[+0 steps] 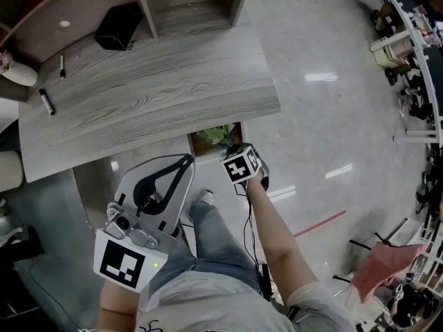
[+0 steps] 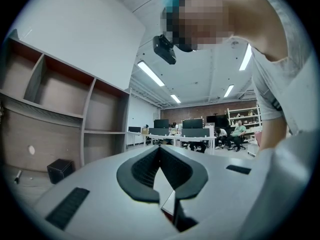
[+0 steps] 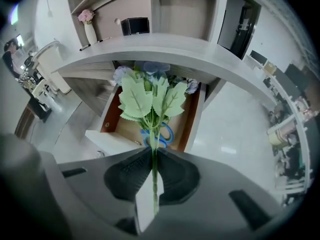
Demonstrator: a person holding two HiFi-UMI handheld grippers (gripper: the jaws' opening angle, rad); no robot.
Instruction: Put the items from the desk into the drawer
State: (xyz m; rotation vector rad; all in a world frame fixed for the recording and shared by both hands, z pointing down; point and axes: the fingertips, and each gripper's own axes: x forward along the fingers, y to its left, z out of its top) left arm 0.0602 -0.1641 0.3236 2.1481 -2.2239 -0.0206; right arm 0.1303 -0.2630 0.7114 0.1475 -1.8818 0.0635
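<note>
- The right gripper (image 3: 152, 151) is clenched on the thin green stem (image 3: 154, 179) of an artificial flower sprig (image 3: 152, 96). It holds the sprig upright in front of the open drawer (image 3: 192, 121), above the drawer's near end.
- The sprig has 3 or 4 broad, pale green, toothed leaves fanned out, with small bluish-lavender blooms behind them. It looks light and floppy, and the stem is pinched right at the jaw tips.
- A pair of blue-handled scissors (image 3: 162, 133) already lies on the drawer's wooden bottom, so I judge at least 1 item is stowed.
- In the head view the sprig's green leaves sit in the drawer opening under the desk (image 1: 159, 95) edge, just beside the right gripper's marker cube.
- The left gripper (image 2: 160, 151) has its jaws pressed together on nothing. It is held low by the person's body and tilted up toward the room, away from the work.
- Left on the desk, as far as I can see:
  - a black box (image 1: 118, 26) by the shelf unit
  - 2 dark markers (image 1: 47, 102) near the far left edge
  - a white vase (image 3: 90, 33) with a pink flower
- I judge the task under halfway: the sprig has yet to be lowered and let go, then several desk items follow.
</note>
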